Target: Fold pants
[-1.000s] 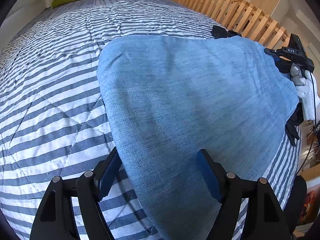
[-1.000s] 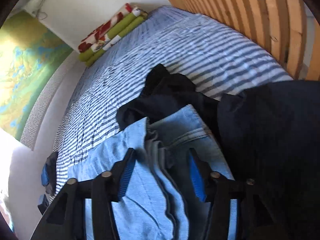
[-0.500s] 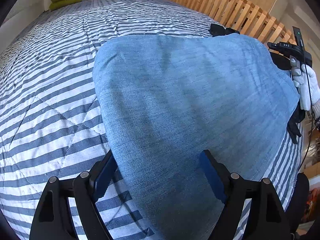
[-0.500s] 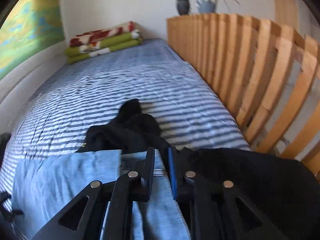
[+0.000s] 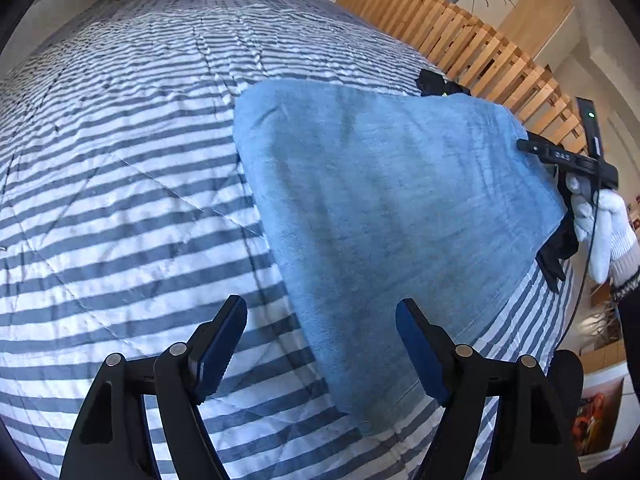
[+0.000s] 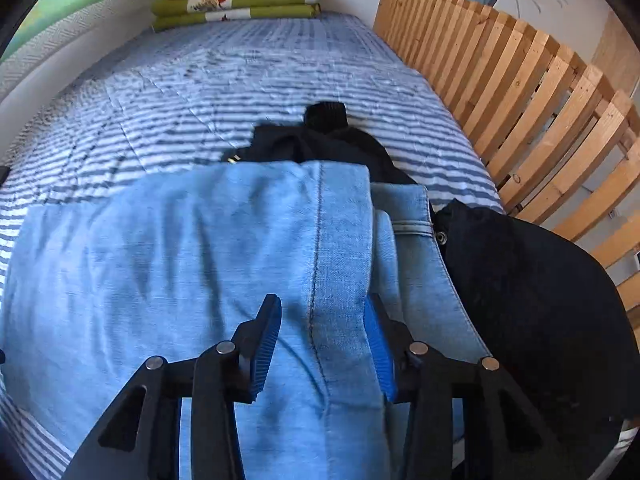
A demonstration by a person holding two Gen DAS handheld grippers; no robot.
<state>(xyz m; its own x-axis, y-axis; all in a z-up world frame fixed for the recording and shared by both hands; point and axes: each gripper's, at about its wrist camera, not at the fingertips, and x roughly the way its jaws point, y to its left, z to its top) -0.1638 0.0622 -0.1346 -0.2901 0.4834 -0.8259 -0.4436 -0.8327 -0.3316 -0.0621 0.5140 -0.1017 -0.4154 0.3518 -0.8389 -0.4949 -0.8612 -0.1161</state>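
Left wrist view: left gripper has its jaws spread wide, gripping nothing, over the near end of the light blue pants, which lie folded on the striped bedspread. Right gripper visible at the far edge, held by a white-gloved hand. Right wrist view: right gripper jaws apart, straddling the seam of the top denim layer, fabric between the pads but not pinched. Dark garments lie touching the pants on the rail side. Risk: closing here could catch only the top layer, or snag the dark cloth, skewing the fold. Layer count under the top panel and the waistband's extent are hidden.
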